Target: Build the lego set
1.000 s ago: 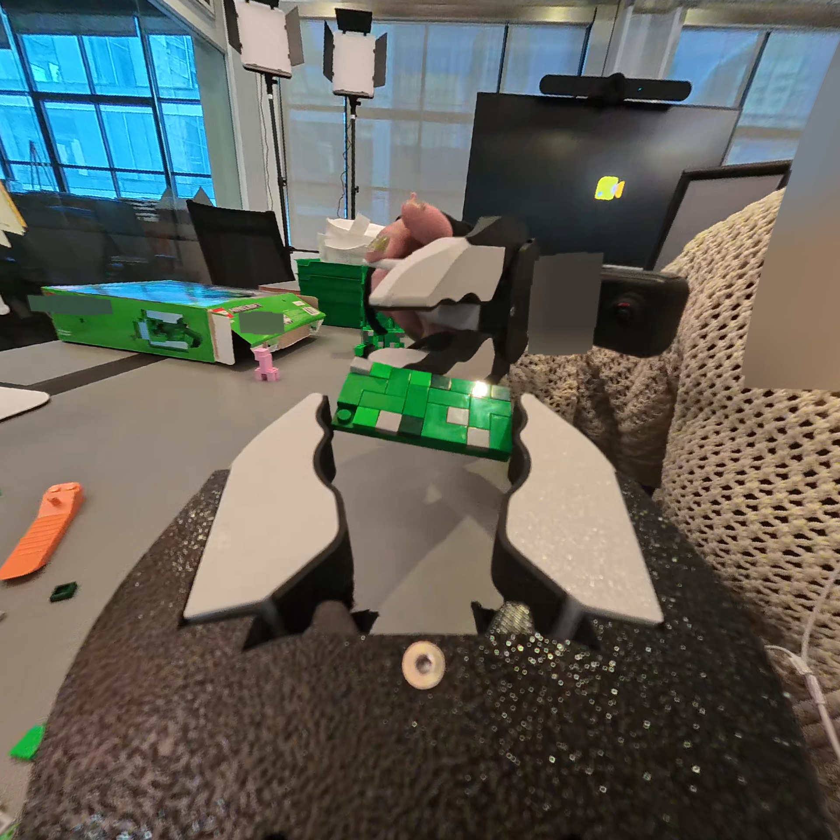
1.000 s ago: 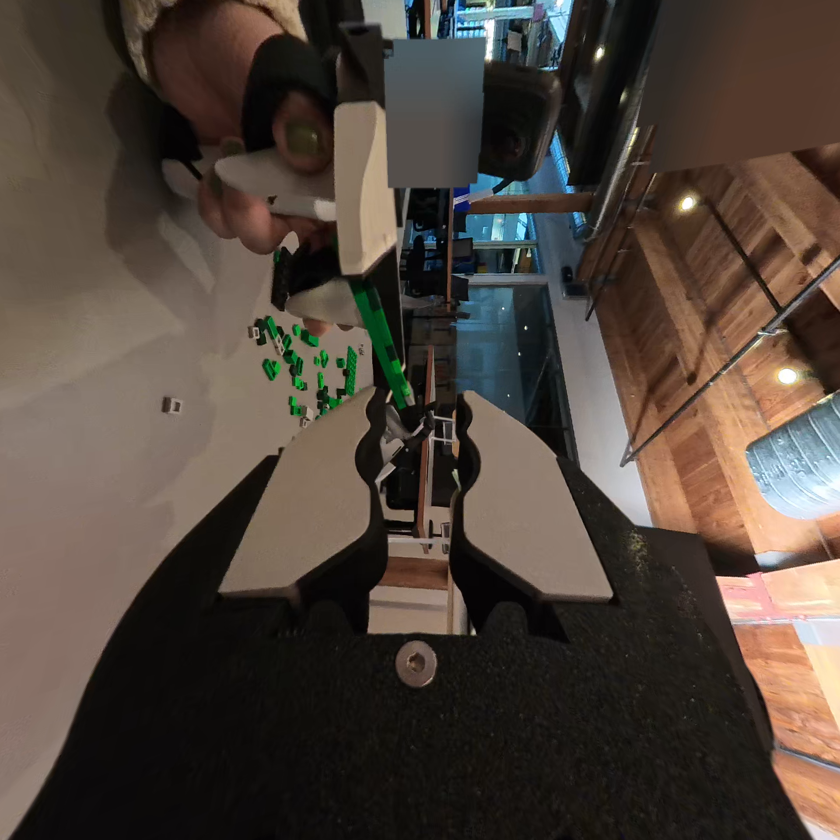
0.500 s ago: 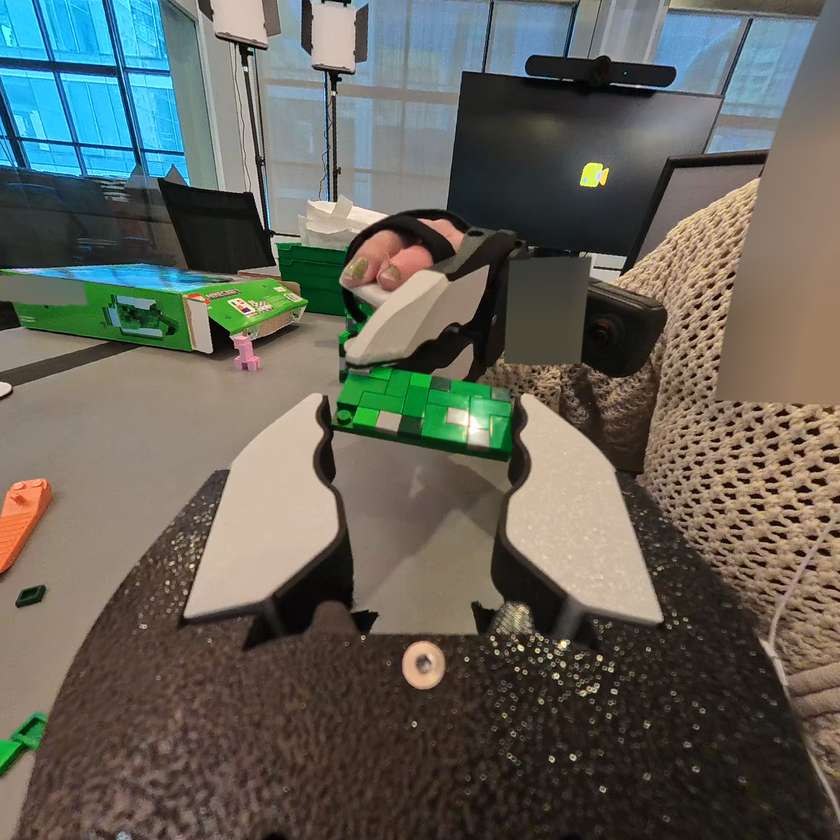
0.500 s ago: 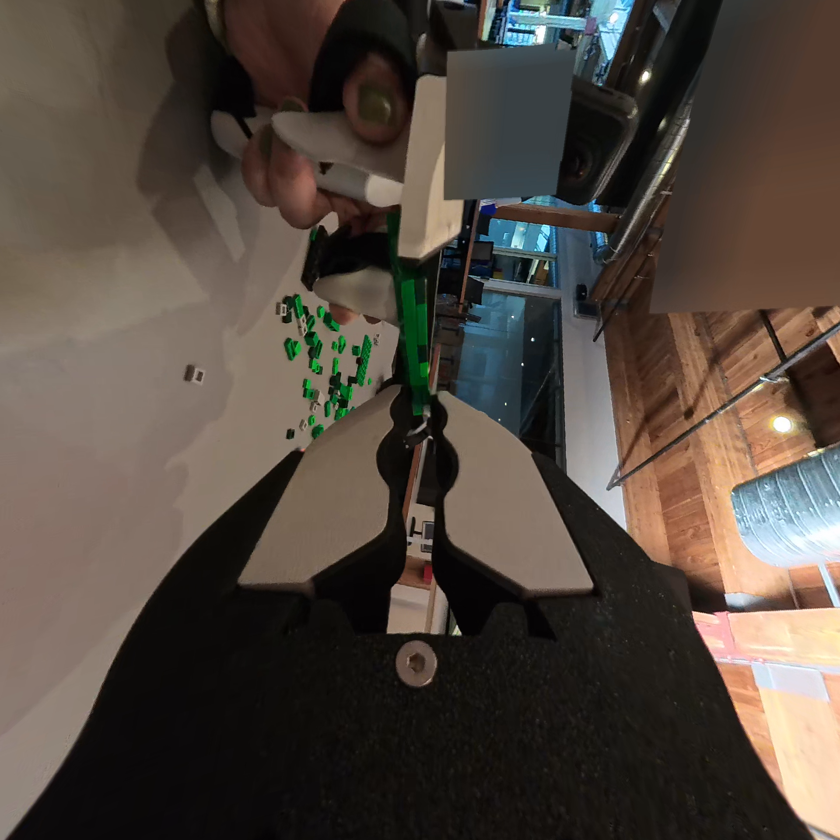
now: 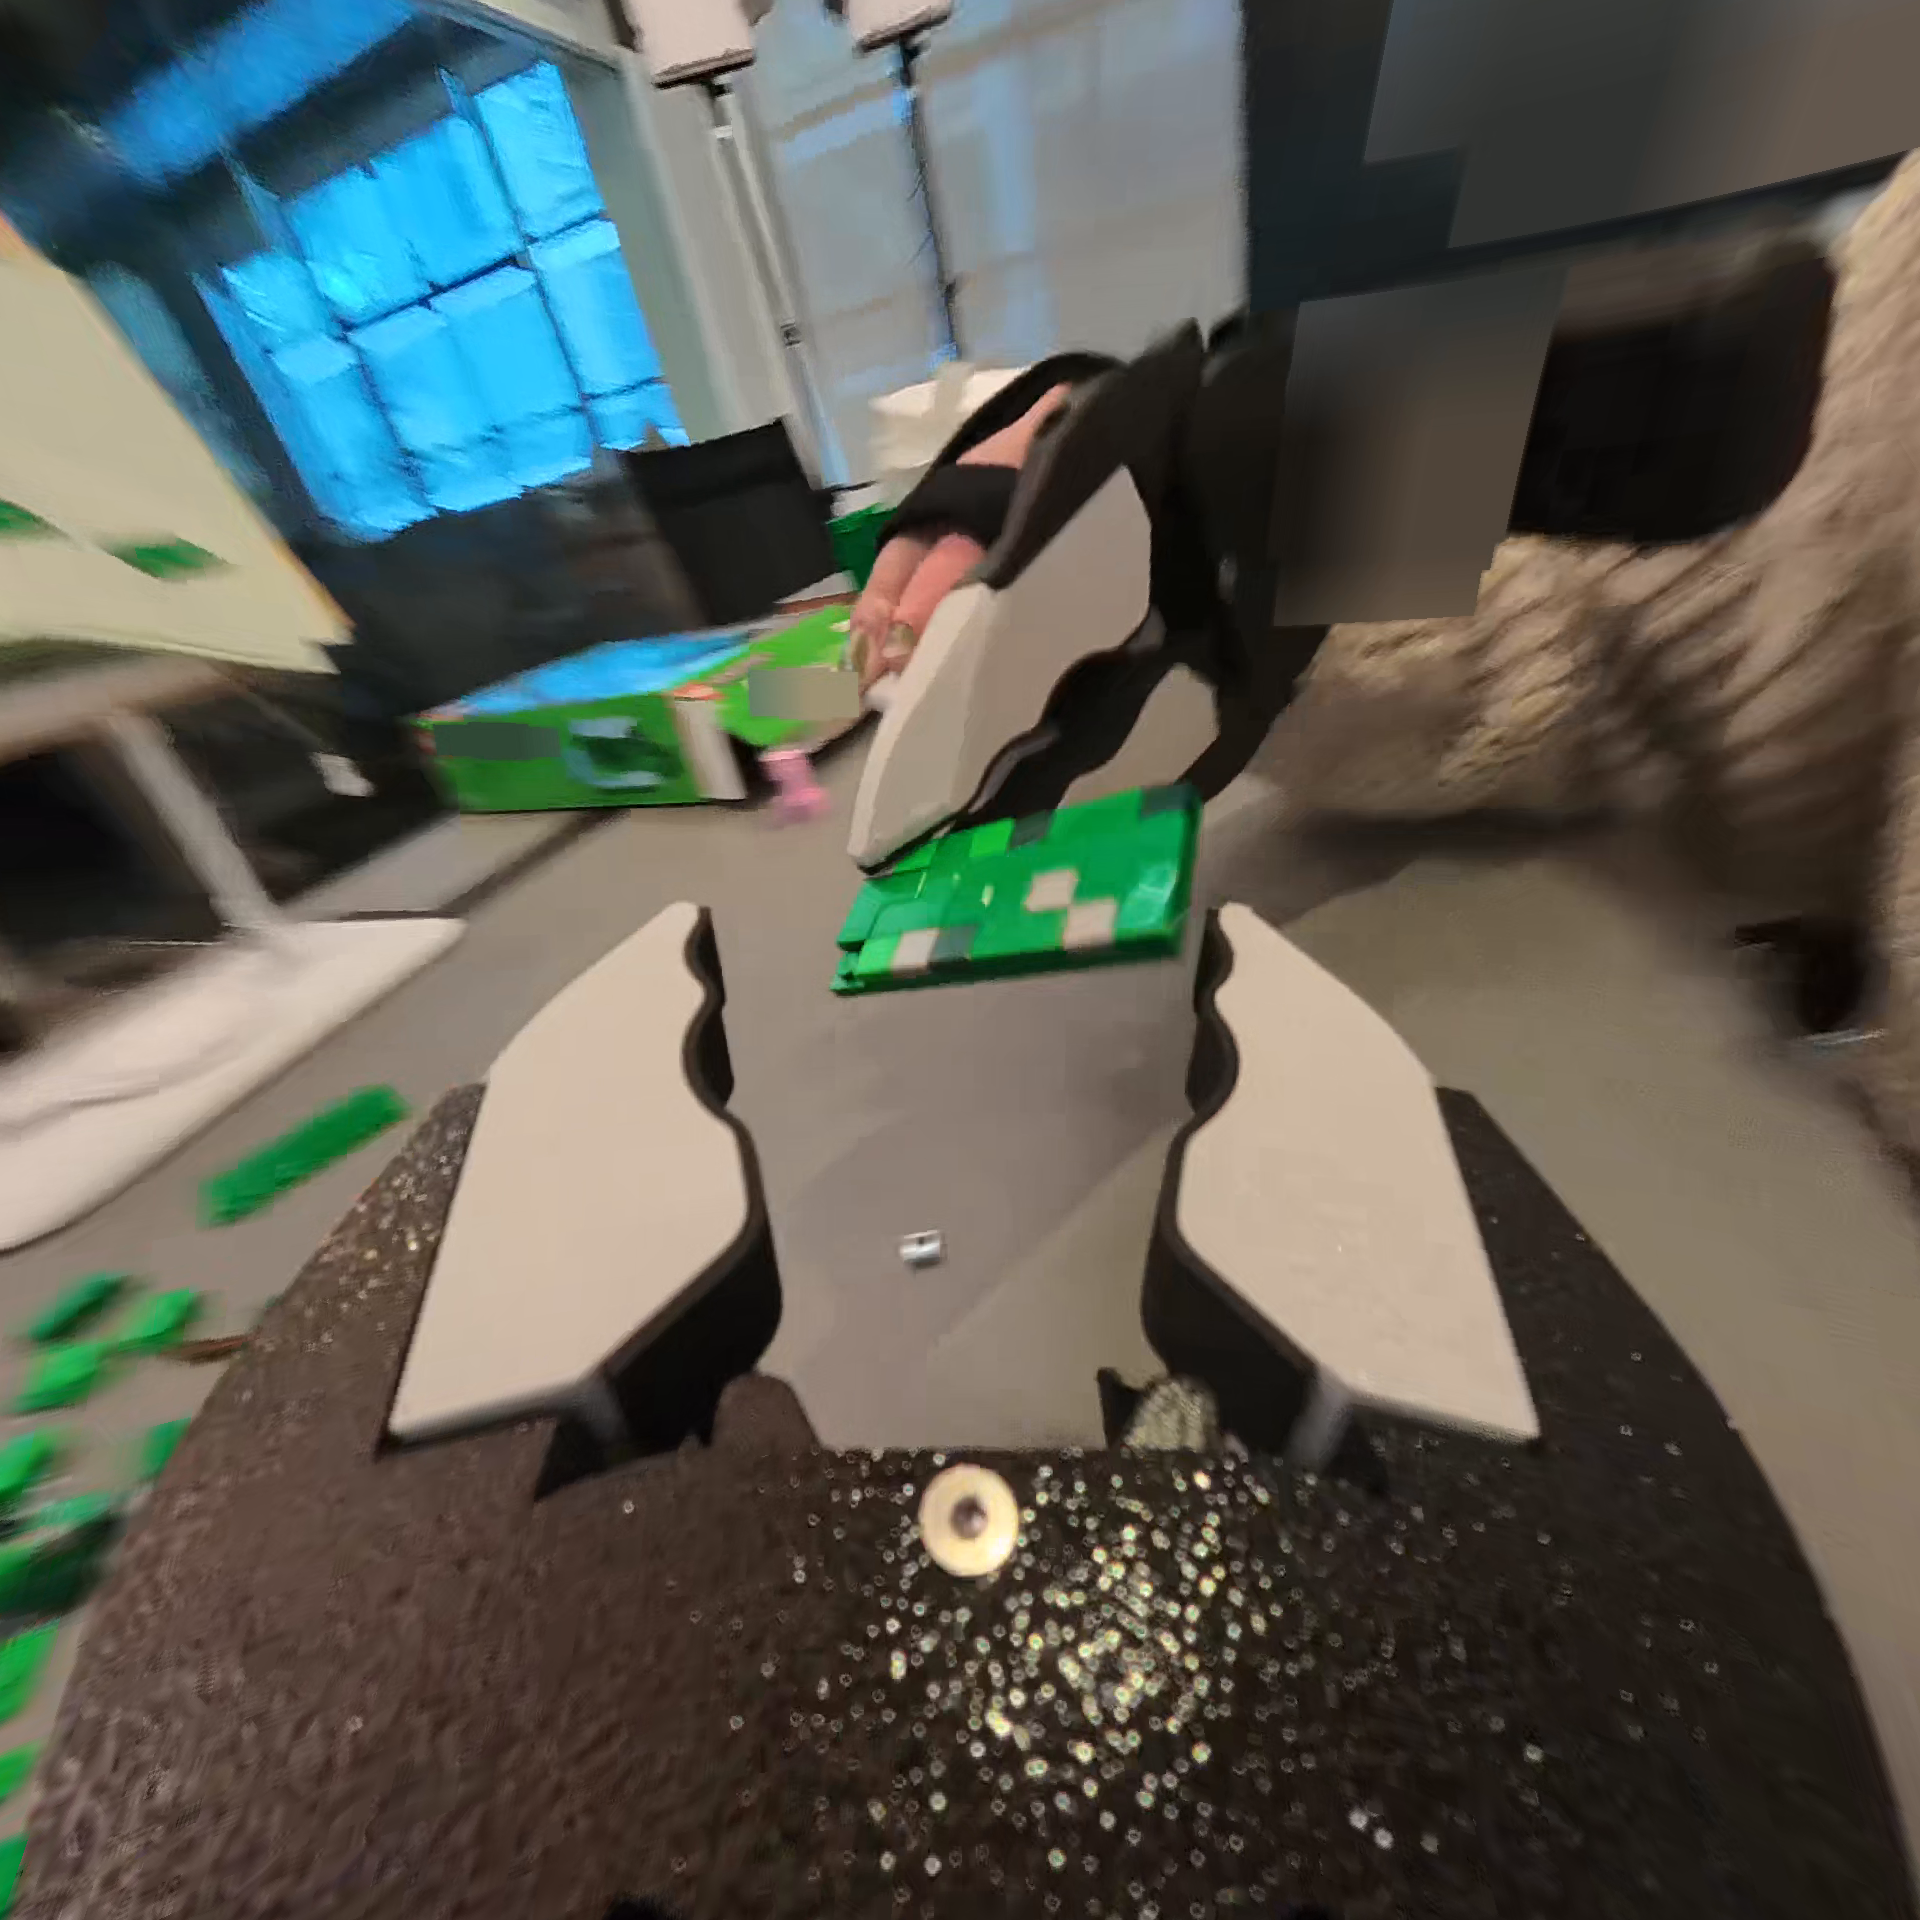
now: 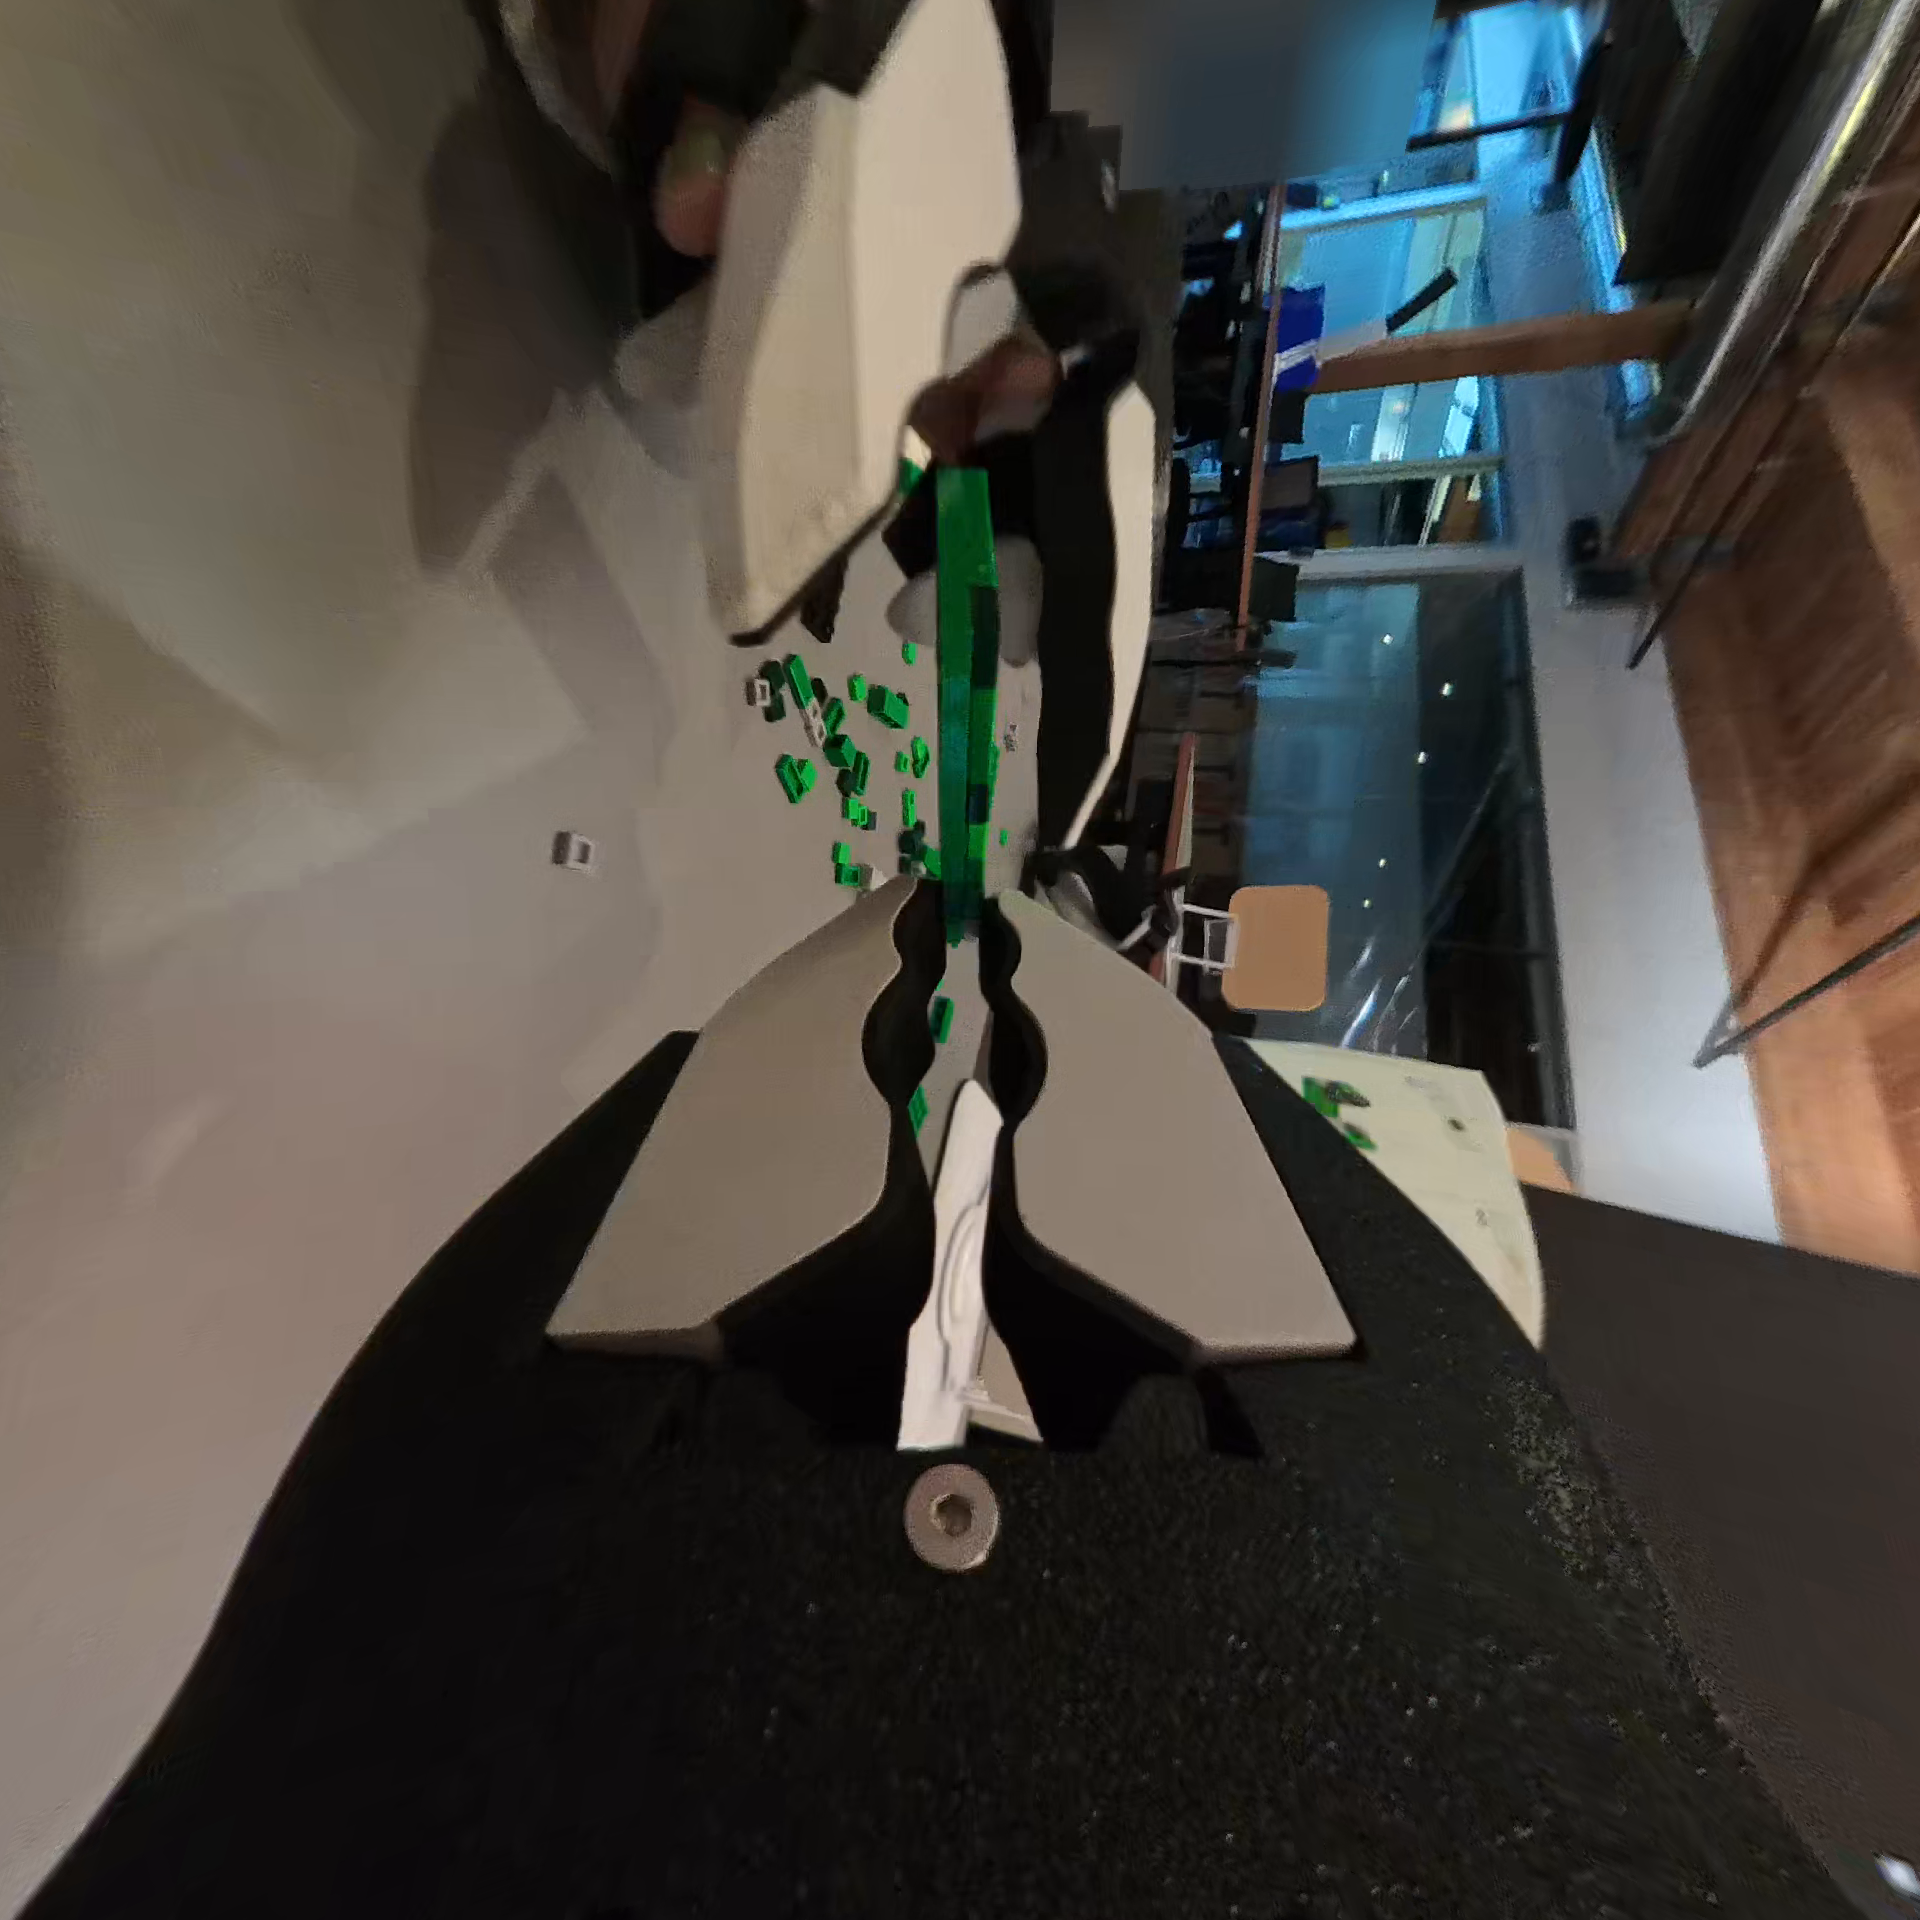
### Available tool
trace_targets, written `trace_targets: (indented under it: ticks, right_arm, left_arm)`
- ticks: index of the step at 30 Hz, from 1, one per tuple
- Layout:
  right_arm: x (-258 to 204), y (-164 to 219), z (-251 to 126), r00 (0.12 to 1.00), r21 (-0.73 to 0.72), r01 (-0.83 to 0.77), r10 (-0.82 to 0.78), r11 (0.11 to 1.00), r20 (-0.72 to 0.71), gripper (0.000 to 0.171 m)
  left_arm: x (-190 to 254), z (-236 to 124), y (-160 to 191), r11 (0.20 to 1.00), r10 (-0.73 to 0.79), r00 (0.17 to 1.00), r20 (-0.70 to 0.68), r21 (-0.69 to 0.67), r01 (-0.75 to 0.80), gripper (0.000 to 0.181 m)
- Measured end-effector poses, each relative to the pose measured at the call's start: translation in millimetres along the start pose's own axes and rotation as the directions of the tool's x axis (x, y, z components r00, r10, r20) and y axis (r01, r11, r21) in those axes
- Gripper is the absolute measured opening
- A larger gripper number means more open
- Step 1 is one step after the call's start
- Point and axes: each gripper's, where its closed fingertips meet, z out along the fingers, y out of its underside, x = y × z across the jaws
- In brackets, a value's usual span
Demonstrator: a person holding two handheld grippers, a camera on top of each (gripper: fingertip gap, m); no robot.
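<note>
The left gripper (image 5: pixel 956 925) stood wide open with nothing between its grey fingers (image 5: pixel 592 1164); the green Lego panel (image 5: pixel 1023 899) lay ahead of the tips, clear of both. In the same view the right gripper (image 5: pixel 914 842) reached in from above, its fingers closed on the far left edge of the panel, which hung above the grey table (image 5: pixel 935 1122). The panel was a flat slab tiled in several greens with a few pale grey squares.

The right wrist view, rolled on its side, showed the right gripper (image 6: pixel 961 914) clamped on the thin edge of the panel (image 6: pixel 961 665), which ran edge-on away from the fingertips. The left gripper (image 6: pixel 831 416) and the hand holding it appeared beyond, blurred; contact between it and the panel's far end could not be judged.

A small grey brick (image 5: pixel 920 1247) lay on the table between the left fingers. Loose green bricks (image 6: pixel 831 748) were scattered on the tabletop beyond the panel. A green set box (image 5: pixel 623 738) lay on its side farther back, with a small pink figure (image 5: pixel 795 784) beside it. A cream knitted sleeve (image 5: pixel 1662 675) filled the right of the left view.
</note>
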Motion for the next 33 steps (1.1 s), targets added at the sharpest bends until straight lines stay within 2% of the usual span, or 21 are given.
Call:
trace_targets:
  ticks: [2, 4, 6, 8, 11, 14, 19, 25, 29, 30, 31, 33]
  right_arm:
    - [5.6, 7.7, 1.0, 0.999, -0.032, -0.007, 0.006, 0.999, -0.040, 0.006]
    - [17.8, 15.6, 2.4, 0.986, -0.100, 0.042, -0.057, 0.994, -0.155, 0.006]
    - [29.4, 30.3, 6.9, 0.946, -0.258, 0.112, -0.183, 0.960, -0.269, 0.007]
    - [26.6, 38.0, 15.6, 0.916, -0.366, 0.155, -0.272, 0.918, -0.294, 0.007]
    - [17.3, 48.5, 28.9, 0.902, -0.504, 0.197, -0.357, 0.841, -0.243, 0.008]
    - [16.1, 50.3, 37.2, 0.896, -0.533, 0.199, -0.373, 0.822, -0.240, 0.007]
    - [18.3, 44.6, 44.1, 0.872, -0.543, 0.223, -0.414, 0.809, -0.259, 0.007]
    - [22.7, 32.8, 46.7, 0.843, -0.542, 0.248, -0.454, 0.803, -0.288, 0.007]
    - [27.9, 28.8, 46.0, 0.820, -0.528, 0.231, -0.455, 0.817, -0.346, 0.008]
    - [30.7, 26.4, 44.8, 0.805, -0.515, 0.226, -0.456, 0.827, -0.380, 0.010]
    - [32.6, 25.4, 43.6, 0.797, -0.502, 0.214, -0.447, 0.838, -0.406, 0.020]
    - [30.5, 30.6, 42.2, 0.821, -0.474, 0.151, -0.377, 0.868, -0.428, 0.032]
  left_arm:
    - [0.2, 0.9, 0.8, 1.000, -0.012, 1.000, 0.006, -0.012, 0.012, 0.088]
    - [-3.6, 2.6, 3.3, 0.994, -0.108, 0.994, 0.008, -0.022, 0.108, 0.096]
    - [-14.4, 2.3, 6.5, 0.983, -0.182, 0.981, 0.062, -0.025, 0.184, 0.101]
    - [-28.6, 0.4, 14.4, 0.984, -0.157, 0.972, 0.175, -0.057, 0.169, 0.099]
    - [-41.8, -3.2, 23.2, 0.987, -0.067, 0.953, 0.296, -0.122, 0.108, 0.087]
    - [-52.4, -7.4, 30.7, 0.978, -0.078, 0.933, 0.352, -0.155, 0.141, 0.078]
    - [-64.3, -11.9, 39.4, 0.961, -0.141, 0.908, 0.394, -0.167, 0.221, 0.075]
    - [-67.2, -16.1, 35.6, 0.972, -0.104, 0.901, 0.422, -0.151, 0.183, 0.039]
    - [-68.4, -16.5, 36.9, 0.968, -0.118, 0.899, 0.422, -0.152, 0.199, 0.037]
    - [-68.7, -16.9, 37.1, 0.968, -0.117, 0.900, 0.420, -0.154, 0.197, 0.036]
    - [-69.2, -17.5, 37.2, 0.969, -0.110, 0.902, 0.418, -0.158, 0.191, 0.036]
    - [-73.5, -20.7, 38.1, 0.970, -0.072, 0.904, 0.421, -0.182, 0.162, 0.036]
